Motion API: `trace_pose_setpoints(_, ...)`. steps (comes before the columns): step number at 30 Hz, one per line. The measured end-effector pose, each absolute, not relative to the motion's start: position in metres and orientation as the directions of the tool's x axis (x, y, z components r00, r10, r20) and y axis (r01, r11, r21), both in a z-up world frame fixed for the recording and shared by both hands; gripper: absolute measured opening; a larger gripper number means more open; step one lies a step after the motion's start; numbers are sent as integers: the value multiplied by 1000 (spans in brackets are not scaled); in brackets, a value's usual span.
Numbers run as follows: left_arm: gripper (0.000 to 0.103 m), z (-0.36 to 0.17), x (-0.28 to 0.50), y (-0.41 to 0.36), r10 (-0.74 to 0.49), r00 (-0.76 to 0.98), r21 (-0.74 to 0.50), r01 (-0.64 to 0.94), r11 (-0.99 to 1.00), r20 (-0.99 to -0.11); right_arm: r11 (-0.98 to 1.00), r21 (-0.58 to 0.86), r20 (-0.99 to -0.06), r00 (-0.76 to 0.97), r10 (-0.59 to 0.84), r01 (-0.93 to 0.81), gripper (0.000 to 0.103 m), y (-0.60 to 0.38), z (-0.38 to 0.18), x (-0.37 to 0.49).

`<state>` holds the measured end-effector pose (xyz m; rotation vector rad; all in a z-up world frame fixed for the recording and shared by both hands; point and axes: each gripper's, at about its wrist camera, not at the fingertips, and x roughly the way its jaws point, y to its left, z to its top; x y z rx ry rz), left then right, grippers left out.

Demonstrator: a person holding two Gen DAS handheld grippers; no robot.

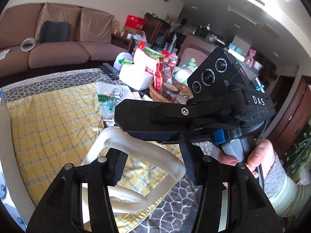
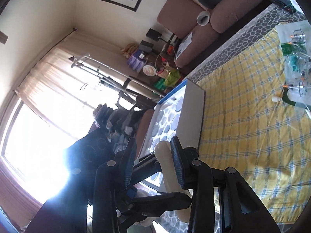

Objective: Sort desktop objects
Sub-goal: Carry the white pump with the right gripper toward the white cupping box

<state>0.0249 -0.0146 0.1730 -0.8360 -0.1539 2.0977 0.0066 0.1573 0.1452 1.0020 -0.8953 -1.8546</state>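
A white plastic loop-shaped frame (image 1: 134,144) hangs above the yellow checked cloth (image 1: 48,120). My left gripper (image 1: 152,148) stands open around it: the frame's upper bar crosses between the fingers, and the pads sit apart from it. My right gripper (image 1: 118,116) reaches in from the right, held by a hand (image 1: 258,155), with its fingertips at the top of the loop. In the right wrist view a cream bar of the frame (image 2: 167,161) runs between the fingers of the right gripper (image 2: 153,138). It lies against the right pad, so the gripper looks shut on it.
A white box with a blue rim (image 2: 192,104) stands at the cloth's edge. A clear bag of small vials (image 1: 110,97) lies further along the table. Behind it are a tissue pack (image 1: 134,75), a wicker basket (image 1: 155,95) of snacks and remotes (image 1: 108,69). A sofa stands beyond.
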Motion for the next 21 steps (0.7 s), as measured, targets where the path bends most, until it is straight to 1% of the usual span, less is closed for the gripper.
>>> trace_pose_setpoints(2, 50, 152, 27, -5, 731, -408, -366, -669, -647, -547, -454, 843, -355, -334, -873, 289, 38, 158, 128, 8)
trace_pose_setpoints(6, 49, 119, 36, 26, 735, -344, -391, -674, -627, -585, -543, 811, -460, -337, -822, 217, 38, 180, 96, 13)
trace_pose_setpoints(9, 49, 100, 53, 48, 730, -299, -374, -705, -602, -614, -642, 750, -570, -337, -749, 158, 40, 201, 76, 20)
trace_pose_setpoints(11, 50, 93, 59, 54, 722, -266, -373, -714, -593, -639, -681, 719, -618, -321, -718, 139, 41, 211, 60, 24)
trace_pose_setpoints(12, 52, 90, 62, 54, 711, -261, -365, -713, -598, -653, -693, 709, -634, -313, -707, 129, 40, 215, 52, 25)
trace_pose_setpoints(13, 59, 89, 63, 52, 698, -261, -356, -711, -606, -666, -701, 703, -645, -310, -699, 119, 41, 218, 45, 27)
trace_pose_setpoints(16, 60, 90, 75, 32, 677, -265, -358, -687, -632, -687, -721, 686, -669, -304, -678, 100, 41, 224, 27, 31)
trace_pose_setpoints(17, 65, 92, 74, 27, 665, -276, -351, -677, -647, -694, -736, 669, -685, -300, -664, 100, 41, 223, 24, 32)
trace_pose_setpoints(19, 74, 93, 76, 6, 602, -313, -311, -634, -708, -734, -759, 641, -707, -296, -643, 117, 41, 220, 19, 35)
trace_pose_setpoints(21, 75, 93, 70, -21, 562, -326, -307, -581, -753, -760, -785, 603, -730, -297, -615, 143, 41, 216, 19, 39)
